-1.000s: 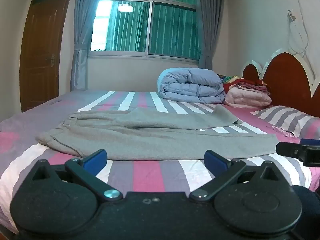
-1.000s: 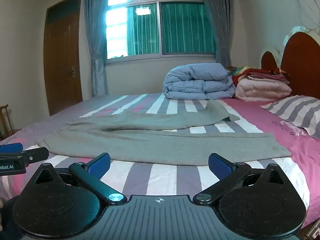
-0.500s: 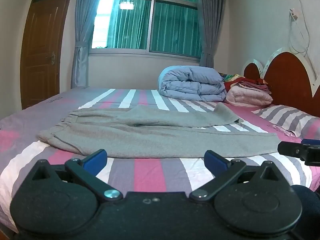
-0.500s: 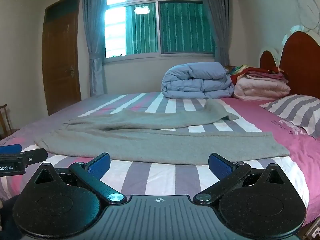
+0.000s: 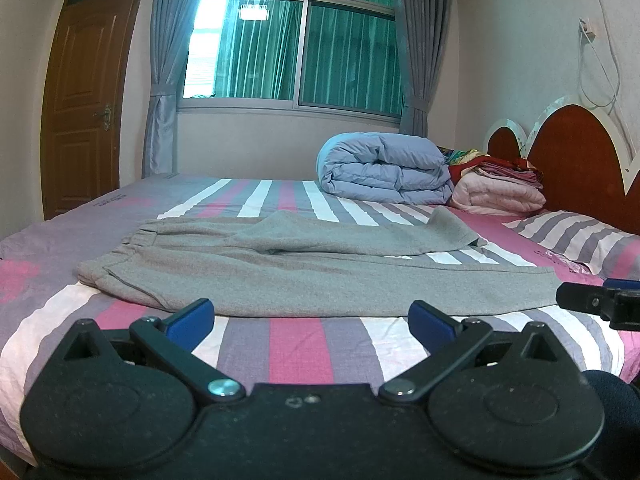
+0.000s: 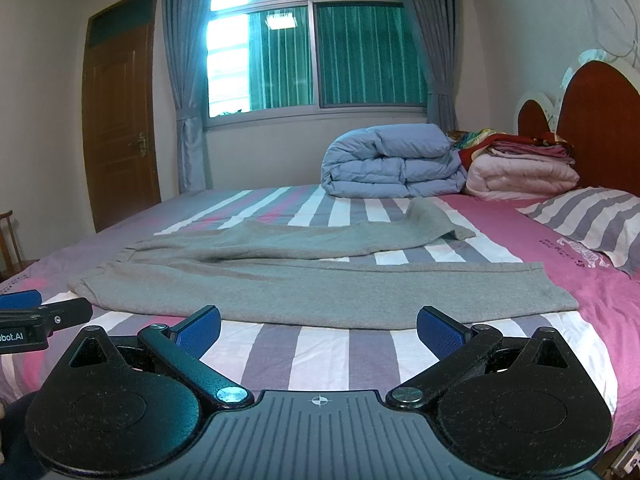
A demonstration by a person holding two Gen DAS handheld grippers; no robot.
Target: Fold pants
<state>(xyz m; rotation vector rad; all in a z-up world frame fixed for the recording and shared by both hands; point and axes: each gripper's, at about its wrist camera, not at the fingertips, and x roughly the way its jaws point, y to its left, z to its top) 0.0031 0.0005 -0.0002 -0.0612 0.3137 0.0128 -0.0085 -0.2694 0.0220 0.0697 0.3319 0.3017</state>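
Left wrist view: my left gripper (image 5: 311,318) is spread wide w/ nothing in it, hovering short of the grey pants (image 5: 304,276) lying flat across the striped bed (image 5: 296,344). Right gripper (image 6: 319,325) likewise wide, empty — prob. lining up on near leg edge.

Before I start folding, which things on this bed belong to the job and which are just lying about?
Belongs to the job:
- grey sweatpants, spread flat across the bed, legs apart
- left gripper and right gripper, both with jaws open, holding nothing

Just lying about:
- folded blue duvet
- folded pink quilt with red bedding on top
- striped pillow
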